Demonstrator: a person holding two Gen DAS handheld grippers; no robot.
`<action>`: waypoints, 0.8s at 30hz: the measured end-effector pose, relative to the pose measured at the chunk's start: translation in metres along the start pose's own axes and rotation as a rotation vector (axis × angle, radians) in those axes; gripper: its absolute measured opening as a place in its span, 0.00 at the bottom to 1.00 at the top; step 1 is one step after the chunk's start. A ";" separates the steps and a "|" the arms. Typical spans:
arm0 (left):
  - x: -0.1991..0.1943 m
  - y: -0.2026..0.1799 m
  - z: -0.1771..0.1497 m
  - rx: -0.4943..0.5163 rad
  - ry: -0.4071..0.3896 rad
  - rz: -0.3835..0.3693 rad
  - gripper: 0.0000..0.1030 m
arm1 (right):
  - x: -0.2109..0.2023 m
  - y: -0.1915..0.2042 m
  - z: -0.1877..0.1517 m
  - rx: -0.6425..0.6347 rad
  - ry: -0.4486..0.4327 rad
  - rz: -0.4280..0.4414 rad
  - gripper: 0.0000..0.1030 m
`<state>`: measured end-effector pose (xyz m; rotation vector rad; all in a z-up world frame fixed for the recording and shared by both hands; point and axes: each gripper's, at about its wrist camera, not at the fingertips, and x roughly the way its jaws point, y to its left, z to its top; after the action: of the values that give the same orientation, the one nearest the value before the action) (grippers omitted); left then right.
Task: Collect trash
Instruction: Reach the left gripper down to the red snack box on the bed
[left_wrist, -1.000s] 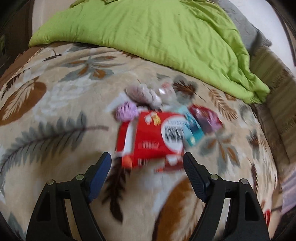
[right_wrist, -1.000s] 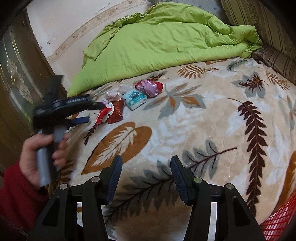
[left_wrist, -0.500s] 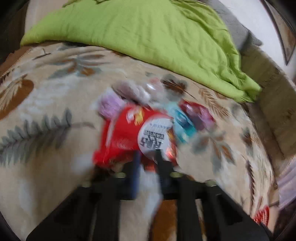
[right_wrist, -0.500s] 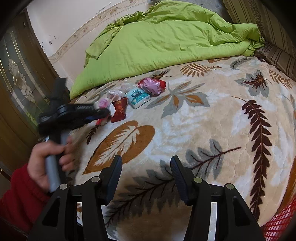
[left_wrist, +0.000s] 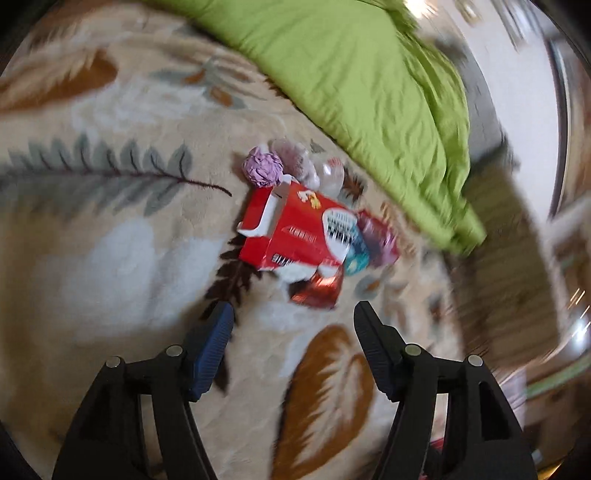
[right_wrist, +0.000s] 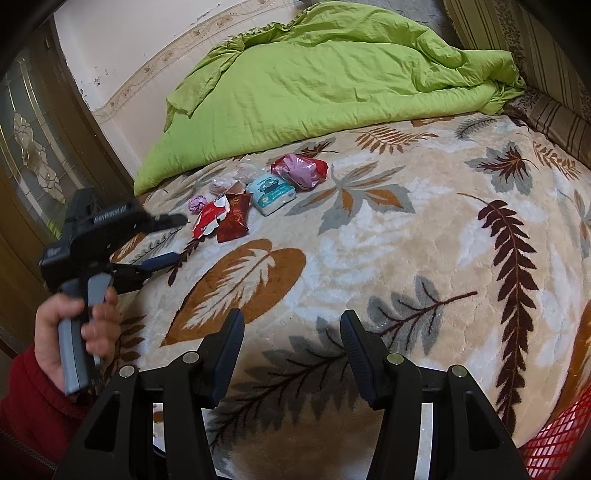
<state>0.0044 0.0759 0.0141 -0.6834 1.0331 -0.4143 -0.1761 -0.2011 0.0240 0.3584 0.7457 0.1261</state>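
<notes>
A pile of trash lies on the leaf-patterned blanket (right_wrist: 369, 258). It holds a torn red box (left_wrist: 295, 232), a dark red foil wrapper (left_wrist: 317, 291), a purple paper ball (left_wrist: 263, 171), a blue tissue pack (right_wrist: 271, 194) and a pink bag (right_wrist: 301, 171). My left gripper (left_wrist: 294, 314) is open just short of the foil wrapper, touching nothing. In the right wrist view the left gripper (right_wrist: 171, 240) points at the red box (right_wrist: 208, 219). My right gripper (right_wrist: 291, 321) hangs open and empty over the blanket, well away from the pile.
A crumpled green duvet (right_wrist: 332, 85) lies behind the pile, against the wall. A red mesh basket (right_wrist: 561, 443) shows at the lower right corner. A hand (right_wrist: 74, 317) in a red sleeve holds the left gripper beside a wooden door (right_wrist: 33, 147).
Half a second ago the left gripper's fingers were close together at the red box, in a blurred frame. Now they stand wide apart, and the box lies tilted on the blanket. The right gripper barely moved.
</notes>
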 end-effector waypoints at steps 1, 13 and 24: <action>0.004 0.004 0.002 -0.049 0.000 -0.021 0.65 | 0.000 -0.001 0.000 0.001 0.000 0.000 0.57; 0.056 -0.011 0.032 -0.206 -0.125 -0.118 0.36 | 0.002 -0.001 -0.001 0.001 0.007 0.016 0.57; 0.034 -0.026 0.022 0.087 -0.076 0.008 0.00 | 0.002 -0.001 -0.001 0.001 0.008 0.021 0.57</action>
<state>0.0398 0.0432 0.0178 -0.6127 0.9406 -0.4207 -0.1755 -0.2012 0.0222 0.3667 0.7503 0.1472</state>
